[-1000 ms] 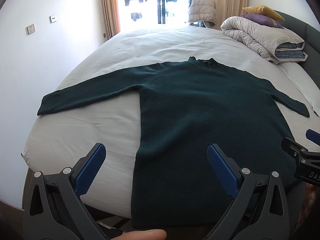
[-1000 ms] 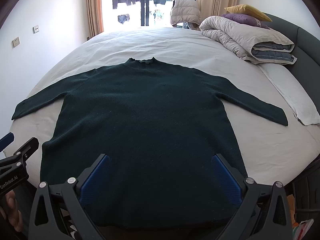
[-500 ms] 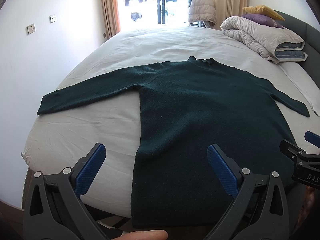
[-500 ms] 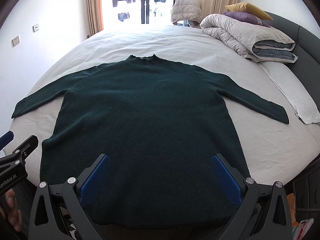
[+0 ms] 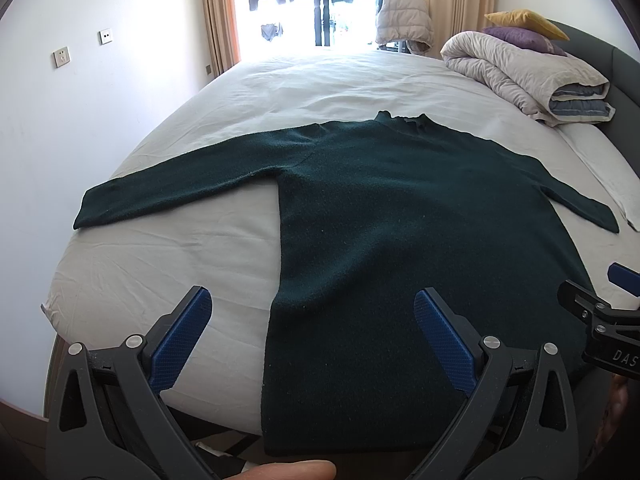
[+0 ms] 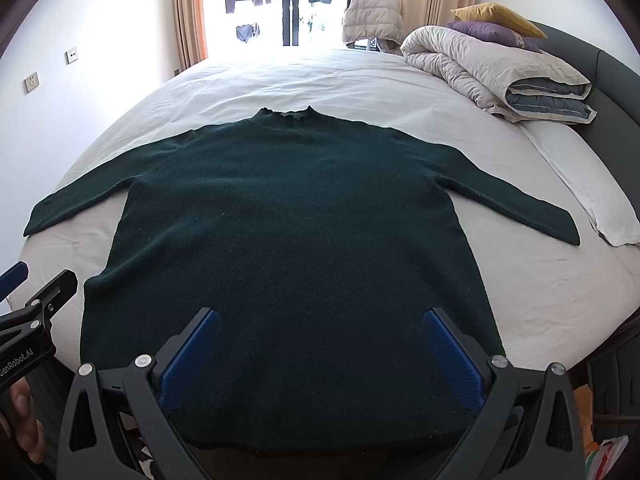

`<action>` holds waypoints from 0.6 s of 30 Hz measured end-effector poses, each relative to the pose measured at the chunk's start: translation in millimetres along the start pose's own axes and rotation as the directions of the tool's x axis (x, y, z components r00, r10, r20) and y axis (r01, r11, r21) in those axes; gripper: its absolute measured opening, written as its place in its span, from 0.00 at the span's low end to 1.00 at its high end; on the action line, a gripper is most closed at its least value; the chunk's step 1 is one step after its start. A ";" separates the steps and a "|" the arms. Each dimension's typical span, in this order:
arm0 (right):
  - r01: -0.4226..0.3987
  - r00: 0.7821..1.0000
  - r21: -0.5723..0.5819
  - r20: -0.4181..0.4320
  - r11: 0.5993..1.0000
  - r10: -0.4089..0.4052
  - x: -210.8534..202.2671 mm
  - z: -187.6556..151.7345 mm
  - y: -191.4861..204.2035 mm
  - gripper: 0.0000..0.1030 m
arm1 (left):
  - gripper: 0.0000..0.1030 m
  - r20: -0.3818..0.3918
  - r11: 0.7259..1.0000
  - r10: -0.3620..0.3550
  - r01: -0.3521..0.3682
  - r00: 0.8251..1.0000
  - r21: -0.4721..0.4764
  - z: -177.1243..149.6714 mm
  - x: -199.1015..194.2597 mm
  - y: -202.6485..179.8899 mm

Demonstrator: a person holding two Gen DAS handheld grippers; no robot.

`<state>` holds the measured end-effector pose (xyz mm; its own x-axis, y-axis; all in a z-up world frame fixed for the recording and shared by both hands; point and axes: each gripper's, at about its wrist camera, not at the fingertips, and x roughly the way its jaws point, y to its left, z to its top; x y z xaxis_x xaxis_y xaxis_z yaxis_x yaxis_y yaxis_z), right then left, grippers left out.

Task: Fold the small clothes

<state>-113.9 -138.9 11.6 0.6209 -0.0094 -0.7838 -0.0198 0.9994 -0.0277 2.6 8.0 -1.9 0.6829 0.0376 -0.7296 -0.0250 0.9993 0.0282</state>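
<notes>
Two labels, "DAS", "enRobot.AI", hand-held gripper (image 5: 311,330)

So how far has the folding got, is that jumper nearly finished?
Barely started. Done: the dark green knitted sweater lies spread flat on the white bed sheet, both sleeves stretched out sideways. In hand: nothing; the left claw and right claw are both open above its hem, gripping no fabric. Left: every fold, sleeves and body alike.

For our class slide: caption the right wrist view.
Open right gripper above a dark green sweater spread flat on the bed.
</notes>
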 end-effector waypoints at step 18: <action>-0.002 1.000 0.001 -0.002 1.000 0.002 0.9 -1.1 1.3 1.00 | 1.00 -0.003 1.000 -0.001 0.001 1.000 0.001 -2.1 1.0 -0.4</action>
<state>-114.3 -137.7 10.2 0.6194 -0.0072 -0.7850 -0.0206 0.9995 -0.0255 1.8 7.7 -4.1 0.6810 0.0371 -0.7314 -0.0238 0.9993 0.0285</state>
